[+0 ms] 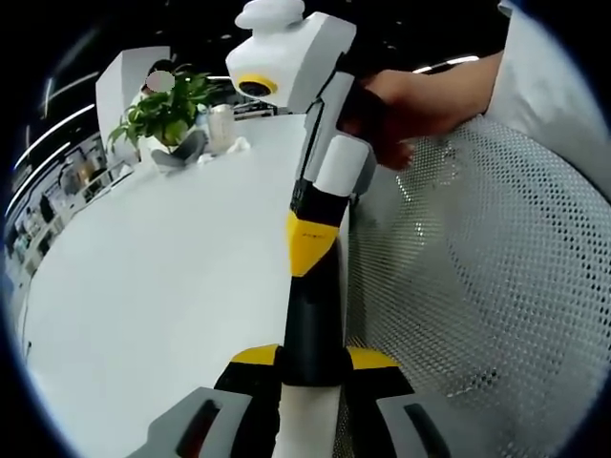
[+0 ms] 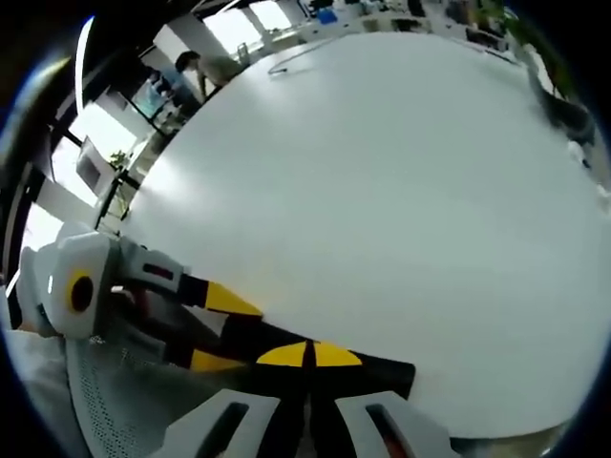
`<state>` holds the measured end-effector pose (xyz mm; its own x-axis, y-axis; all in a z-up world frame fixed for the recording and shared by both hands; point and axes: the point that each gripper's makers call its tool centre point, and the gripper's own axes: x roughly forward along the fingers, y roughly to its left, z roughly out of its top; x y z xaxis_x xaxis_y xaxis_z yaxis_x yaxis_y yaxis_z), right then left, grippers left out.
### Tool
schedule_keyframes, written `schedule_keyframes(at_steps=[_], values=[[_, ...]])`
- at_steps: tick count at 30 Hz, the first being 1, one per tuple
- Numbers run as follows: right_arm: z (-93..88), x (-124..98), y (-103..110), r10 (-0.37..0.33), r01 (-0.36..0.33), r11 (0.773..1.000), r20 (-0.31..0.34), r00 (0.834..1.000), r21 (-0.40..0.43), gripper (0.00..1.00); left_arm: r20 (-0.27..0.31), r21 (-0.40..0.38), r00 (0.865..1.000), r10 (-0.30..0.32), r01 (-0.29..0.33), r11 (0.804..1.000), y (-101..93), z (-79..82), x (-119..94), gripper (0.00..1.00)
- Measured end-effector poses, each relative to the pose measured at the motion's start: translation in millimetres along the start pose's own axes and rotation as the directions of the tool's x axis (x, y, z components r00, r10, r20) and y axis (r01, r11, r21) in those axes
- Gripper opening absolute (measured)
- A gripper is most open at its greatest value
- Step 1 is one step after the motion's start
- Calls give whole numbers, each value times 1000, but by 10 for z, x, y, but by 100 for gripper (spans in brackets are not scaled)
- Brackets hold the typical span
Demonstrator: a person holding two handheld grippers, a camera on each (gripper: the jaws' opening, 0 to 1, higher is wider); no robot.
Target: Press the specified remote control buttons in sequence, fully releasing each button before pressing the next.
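A long remote control, black above and white below, stands up between my left gripper's yellow-tipped jaws, which are shut on it. My right gripper comes down from the top, held by a hand. Its yellow tips are shut together and rest on the remote's far end. In the right gripper view the right gripper is shut with its tips against the black remote. The left gripper clamps the remote from the left. The buttons are not visible.
A wide white table stretches behind, also seen as the table. A potted plant and a pale cup stand at its far end. A white mesh chair is close on the right. A person stands far off.
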<state>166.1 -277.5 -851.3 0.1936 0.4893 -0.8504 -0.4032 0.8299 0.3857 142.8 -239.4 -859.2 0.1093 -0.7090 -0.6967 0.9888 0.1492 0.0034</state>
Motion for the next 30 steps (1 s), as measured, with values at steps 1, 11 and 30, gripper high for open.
schedule_keyframes(at_steps=[1, 11, 30], values=[[-1, -8, -2, -3, 3, 1000, -2, 1000, 1, 0, 0, 0, 1000, 0, 0, 1000, -2, 0, 0, 24], [-5, -66, -49, -14, 14, 998, -7, 1000, 66, 0, -11, 3, 1000, 1, 0, 1000, -1, 4, -1, 24], [-82, -31, 32, -59, 58, 996, -23, 998, -62, 0, 8, -28, 1000, 11, -10, 1000, 17, 8, 1, 25]])
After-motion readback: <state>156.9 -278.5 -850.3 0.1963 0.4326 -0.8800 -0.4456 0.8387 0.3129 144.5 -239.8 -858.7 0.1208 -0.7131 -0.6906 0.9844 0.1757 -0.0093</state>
